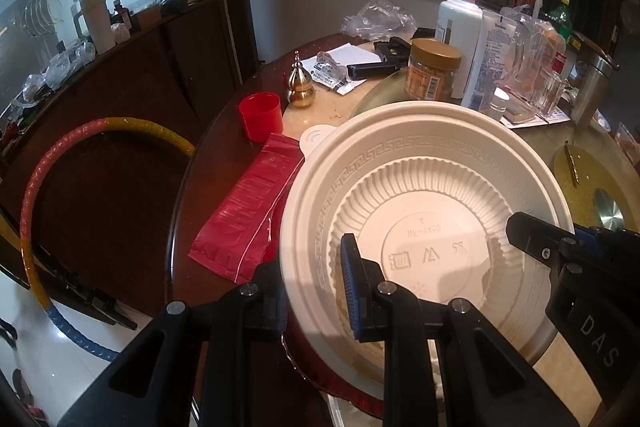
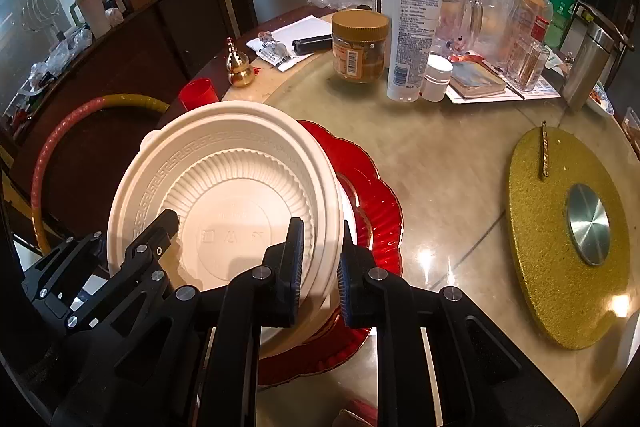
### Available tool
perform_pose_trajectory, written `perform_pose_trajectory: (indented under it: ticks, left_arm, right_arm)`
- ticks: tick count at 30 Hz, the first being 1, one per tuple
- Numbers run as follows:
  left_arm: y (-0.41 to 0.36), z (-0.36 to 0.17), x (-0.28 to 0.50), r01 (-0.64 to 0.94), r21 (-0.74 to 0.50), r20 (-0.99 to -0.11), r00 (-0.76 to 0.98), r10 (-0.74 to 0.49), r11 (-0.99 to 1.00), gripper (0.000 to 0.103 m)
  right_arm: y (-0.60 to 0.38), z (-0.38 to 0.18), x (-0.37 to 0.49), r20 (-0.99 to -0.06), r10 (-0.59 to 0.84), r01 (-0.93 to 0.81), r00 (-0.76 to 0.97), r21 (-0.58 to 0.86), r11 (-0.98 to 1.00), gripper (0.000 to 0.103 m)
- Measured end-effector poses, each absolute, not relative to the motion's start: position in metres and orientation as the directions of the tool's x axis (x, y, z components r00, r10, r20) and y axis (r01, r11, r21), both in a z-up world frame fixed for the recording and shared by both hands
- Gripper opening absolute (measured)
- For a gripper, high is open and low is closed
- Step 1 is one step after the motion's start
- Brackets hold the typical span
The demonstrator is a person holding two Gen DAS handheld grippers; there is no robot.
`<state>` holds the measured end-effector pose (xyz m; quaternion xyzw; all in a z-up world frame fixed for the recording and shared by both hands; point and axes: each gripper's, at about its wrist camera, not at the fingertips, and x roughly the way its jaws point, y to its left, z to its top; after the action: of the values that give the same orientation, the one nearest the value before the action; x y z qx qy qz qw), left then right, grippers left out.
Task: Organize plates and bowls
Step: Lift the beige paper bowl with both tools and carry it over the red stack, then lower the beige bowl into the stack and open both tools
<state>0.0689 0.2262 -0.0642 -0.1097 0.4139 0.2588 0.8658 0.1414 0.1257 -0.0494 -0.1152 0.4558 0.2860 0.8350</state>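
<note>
Cream bowl (image 2: 224, 195) sits lower left of centre in the right-wrist view, over the red plate (image 2: 372, 187), apparently nested in a second cream bowl. It is round with no long axis; its mouth faces up, tipped toward the camera. Left gripper (image 1: 316, 287) and right gripper (image 2: 320, 267) each pinch opposite rim walls. Judgement: stacking partly done; bowl not yet released. Red cup (image 1: 260, 115) stands untouched.
</note>
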Motion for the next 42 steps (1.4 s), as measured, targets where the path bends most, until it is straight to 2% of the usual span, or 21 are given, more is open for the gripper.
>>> perform_pose_trajectory:
  ticks: [29,31,33,36,38,42]
  left_arm:
    - [0.225,-0.066,0.071,-0.546,0.061,-0.775,0.502,0.384,0.835,0.024]
    - [0.225,-0.065,0.071,-0.557,0.081,-0.772,0.489,0.406,0.826,0.029]
    - [0.226,-0.065,0.07,-0.565,0.098,-0.771,0.477,0.421,0.819,0.045]
    - [0.225,-0.064,0.067,-0.569,0.119,-0.762,0.473,0.442,0.814,0.054]
    - [0.224,-0.061,0.064,-0.567,0.119,-0.756,0.48,0.444,0.815,0.054]
    - [0.223,-0.055,0.058,-0.571,0.111,-0.743,0.496,0.45,0.813,0.055]
  right_arm:
    - [0.133,-0.054,0.143,-0.836,0.337,-0.582,0.434,0.025,0.813,0.016]
    - [0.134,-0.052,0.142,-0.833,0.321,-0.581,0.451,-0.001,0.814,0.019]
    - [0.134,-0.048,0.14,-0.829,0.327,-0.587,0.454,-0.002,0.81,0.022]
    - [0.132,-0.044,0.138,-0.822,0.331,-0.582,0.463,-0.001,0.813,0.027]
    - [0.13,-0.041,0.136,-0.818,0.339,-0.584,0.465,0.004,0.812,0.036]
    - [0.122,-0.036,0.129,-0.806,0.355,-0.585,0.474,0.014,0.811,0.036]
